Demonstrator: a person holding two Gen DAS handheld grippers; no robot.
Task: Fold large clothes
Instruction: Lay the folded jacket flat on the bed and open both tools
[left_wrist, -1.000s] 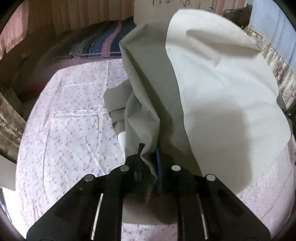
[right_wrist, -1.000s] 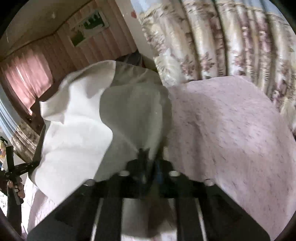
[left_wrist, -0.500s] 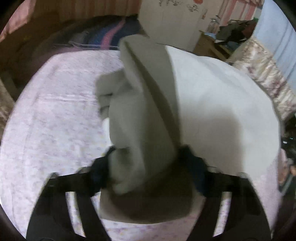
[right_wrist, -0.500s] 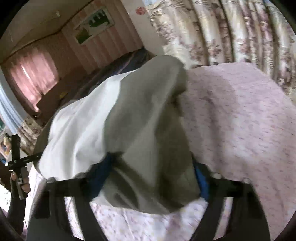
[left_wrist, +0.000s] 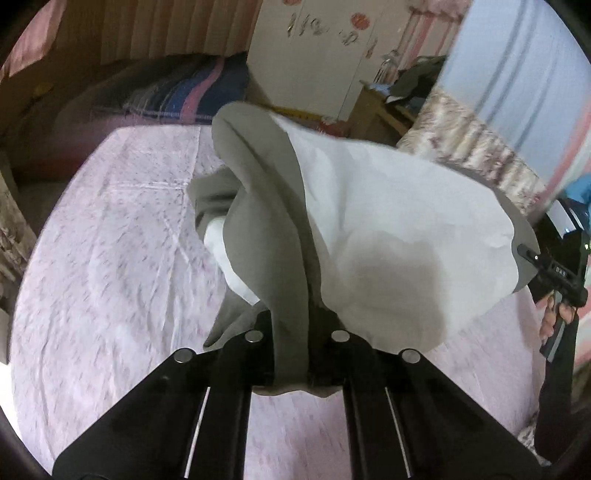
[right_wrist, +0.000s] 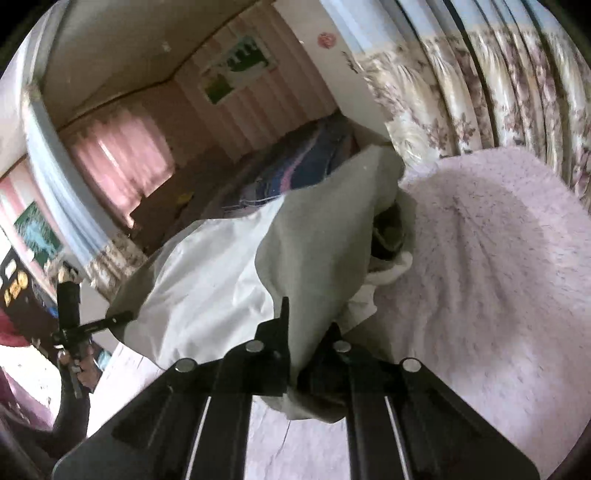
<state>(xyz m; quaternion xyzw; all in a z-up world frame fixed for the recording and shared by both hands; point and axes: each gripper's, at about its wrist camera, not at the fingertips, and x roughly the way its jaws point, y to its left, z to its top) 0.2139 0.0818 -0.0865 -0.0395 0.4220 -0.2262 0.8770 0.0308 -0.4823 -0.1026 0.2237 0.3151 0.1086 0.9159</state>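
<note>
A large grey garment with a white lining (left_wrist: 388, 221) hangs stretched between my two grippers above the bed. My left gripper (left_wrist: 291, 332) is shut on one grey edge of it; the fingertips are hidden by the cloth. My right gripper (right_wrist: 306, 332) is shut on the other edge of the garment (right_wrist: 229, 266). The rest of the garment droops onto the pink flowered bedsheet (left_wrist: 110, 258). The right gripper also shows at the right edge of the left wrist view (left_wrist: 554, 273), and the left gripper at the left edge of the right wrist view (right_wrist: 74, 325).
The pink flowered sheet (right_wrist: 498, 277) covers the bed. A striped blue and pink blanket (left_wrist: 184, 96) lies at the bed's far end. Flowered curtains (right_wrist: 480, 81) hang beside the bed. A wooden cabinet with clutter (left_wrist: 388, 107) stands by the white door.
Both grippers opened wide half a second ago with the cloth draped over them. Now both are shut on the garment again, lower on its edge, and the garment has sunk nearer the bed.
</note>
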